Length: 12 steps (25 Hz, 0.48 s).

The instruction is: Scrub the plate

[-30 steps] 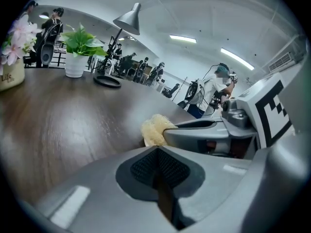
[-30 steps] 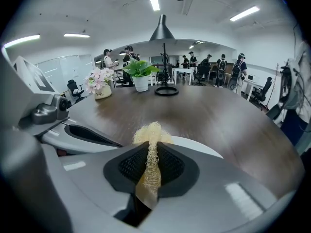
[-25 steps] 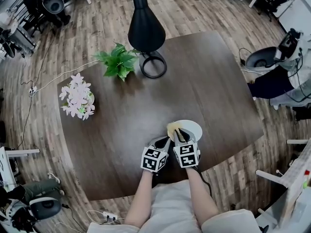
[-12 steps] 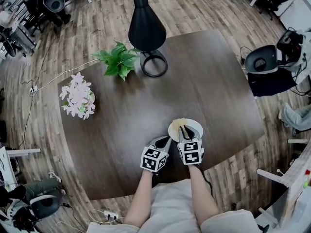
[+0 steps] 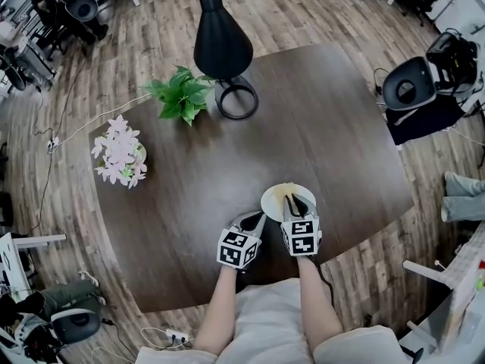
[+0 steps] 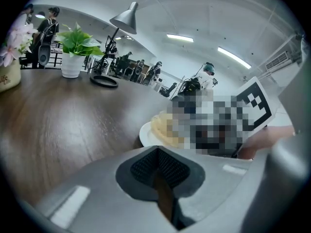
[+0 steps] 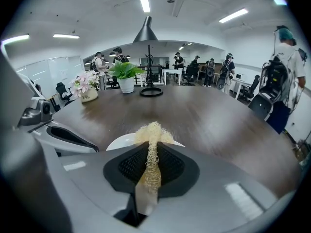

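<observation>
Dark wood-grain table with rounded corners; a round white plate sits close to its near edge.
Right gripper has its black ribbed jaws pinched narrow on a straw-coloured, coarse fibrous scrubber, whose loose tuft lies over the plate. Left gripper has its jaws closed together with nothing between them, its tip just beside the plate's left rim. Past the plate, the tabletop's middle and right side are open. Along the far and left edges stand a black lamp with a ring base, a leafy green potted plant and a pot of pale pink flowers. Wood-plank floor surrounds the table.
</observation>
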Available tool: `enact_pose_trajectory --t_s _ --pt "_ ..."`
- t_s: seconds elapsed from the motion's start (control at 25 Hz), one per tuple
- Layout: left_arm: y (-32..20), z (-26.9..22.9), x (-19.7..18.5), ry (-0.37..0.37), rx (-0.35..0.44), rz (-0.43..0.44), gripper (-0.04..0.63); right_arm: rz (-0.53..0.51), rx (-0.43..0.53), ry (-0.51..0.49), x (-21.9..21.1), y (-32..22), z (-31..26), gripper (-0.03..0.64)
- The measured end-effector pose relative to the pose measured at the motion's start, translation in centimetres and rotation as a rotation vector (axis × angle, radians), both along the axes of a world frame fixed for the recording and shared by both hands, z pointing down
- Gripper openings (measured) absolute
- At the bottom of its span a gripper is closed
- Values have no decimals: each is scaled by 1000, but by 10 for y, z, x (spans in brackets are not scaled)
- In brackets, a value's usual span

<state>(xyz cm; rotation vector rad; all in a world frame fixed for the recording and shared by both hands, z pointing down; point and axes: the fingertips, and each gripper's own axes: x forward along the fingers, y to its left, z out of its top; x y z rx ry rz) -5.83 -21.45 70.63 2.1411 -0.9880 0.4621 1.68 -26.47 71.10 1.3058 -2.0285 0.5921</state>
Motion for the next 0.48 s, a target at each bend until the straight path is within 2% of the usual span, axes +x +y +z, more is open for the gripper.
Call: enact_pose_trajectory --t_s 0.48 --pt "2 2 1 -44 21 10 0 45 3 -2 20 5 0 67"
